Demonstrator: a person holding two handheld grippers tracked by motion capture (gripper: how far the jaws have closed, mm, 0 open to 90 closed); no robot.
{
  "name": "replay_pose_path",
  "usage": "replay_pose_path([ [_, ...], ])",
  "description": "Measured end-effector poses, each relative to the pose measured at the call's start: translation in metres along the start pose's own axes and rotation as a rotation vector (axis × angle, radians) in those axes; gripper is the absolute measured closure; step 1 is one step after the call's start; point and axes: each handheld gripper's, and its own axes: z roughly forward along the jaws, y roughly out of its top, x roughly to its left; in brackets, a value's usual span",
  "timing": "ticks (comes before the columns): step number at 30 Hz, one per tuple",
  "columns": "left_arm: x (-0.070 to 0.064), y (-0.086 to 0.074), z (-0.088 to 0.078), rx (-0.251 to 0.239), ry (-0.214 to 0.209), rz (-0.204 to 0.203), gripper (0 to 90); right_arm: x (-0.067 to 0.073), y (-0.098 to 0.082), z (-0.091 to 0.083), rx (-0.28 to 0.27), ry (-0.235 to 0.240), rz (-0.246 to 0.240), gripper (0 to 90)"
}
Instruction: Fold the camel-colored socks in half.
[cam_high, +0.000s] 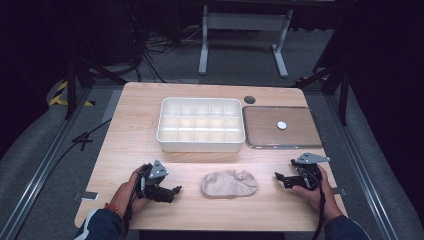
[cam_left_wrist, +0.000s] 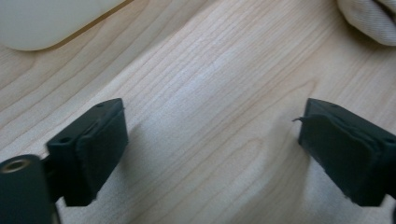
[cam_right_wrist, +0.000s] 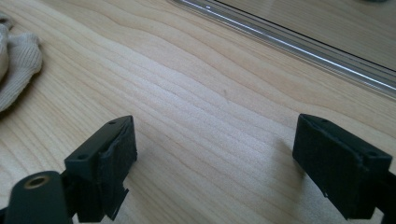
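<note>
Wooden surface (cam_high: 135, 145) carries a beige sock (cam_high: 229, 183) near its front edge, between left tongs (cam_high: 172, 192) and right tongs (cam_high: 278, 177), both wide open, holding nothing.

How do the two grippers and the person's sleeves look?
Both the left gripper and the right gripper are black, each with a grey three-cornered plate on top and a black trailing cable. The jaws carry flat black pads. The sleeves are dark blue, and the left wrist wears an orange-red band.

Floor: we saw grey carpet (cam_high: 45, 145) around the wooden table (cam_high: 135, 150).
Upper centre: we noted a white metal stand (cam_high: 244, 22) and cables (cam_high: 155, 47).
Left edge: yellow-black hazard tape (cam_high: 62, 95).
Surroundings: we found them dark.
</note>
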Motion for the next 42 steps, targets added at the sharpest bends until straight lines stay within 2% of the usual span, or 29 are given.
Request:
replay_pose_path([
  [8, 0.006, -0.002, -0.002, 0.002, -0.042, 0.050, 5.1, 0.000, 0.000, 0.000, 0.000, -0.001, 0.000, 13.6],
  [16, 0.007, -0.005, -0.004, 0.001, -0.055, 0.049, 5.0, 0.000, 0.000, 0.000, 0.001, -0.005, 0.001, 13.6],
  [17, 0.007, -0.005, -0.005, 0.003, -0.049, 0.064, 5.0, 0.000, 0.000, 0.000, 0.001, -0.005, 0.001, 13.6],
  [18, 0.006, -0.006, -0.005, 0.000, -0.056, 0.051, 5.0, 0.000, 0.000, 0.000, 0.001, -0.004, -0.001, 14.2],
  [26, 0.006, -0.007, -0.006, 0.002, -0.059, 0.049, 5.0, -0.001, -0.001, -0.001, -0.004, 0.004, 0.005, 16.1],
  [29, 0.009, -0.007, -0.006, 0.003, -0.075, 0.079, 4.8, -0.002, -0.001, -0.003, -0.020, 0.008, 0.027, 26.9],
  [31, 0.010, -0.007, -0.005, 0.011, -0.068, 0.064, 2.7, -0.001, 0.001, -0.007, -0.039, 0.012, 0.041, 34.5],
  [33, 0.011, -0.007, -0.005, 0.013, -0.068, 0.064, 0.8, 0.004, 0.005, -0.012, -0.070, 0.020, 0.027, 42.9],
  [37, 0.012, -0.006, -0.005, 0.013, -0.072, 0.068, 0.8, 0.024, 0.019, -0.019, -0.129, 0.059, -0.015, 57.3],
  [40, 0.013, -0.006, -0.005, 0.016, -0.067, 0.082, 0.5, 0.044, 0.033, -0.021, -0.160, 0.117, -0.066, 65.6],
  [42, 0.012, -0.006, -0.005, 0.015, -0.068, 0.076, 0.4, 0.061, 0.041, -0.020, -0.177, 0.162, -0.101, 74.2],
])
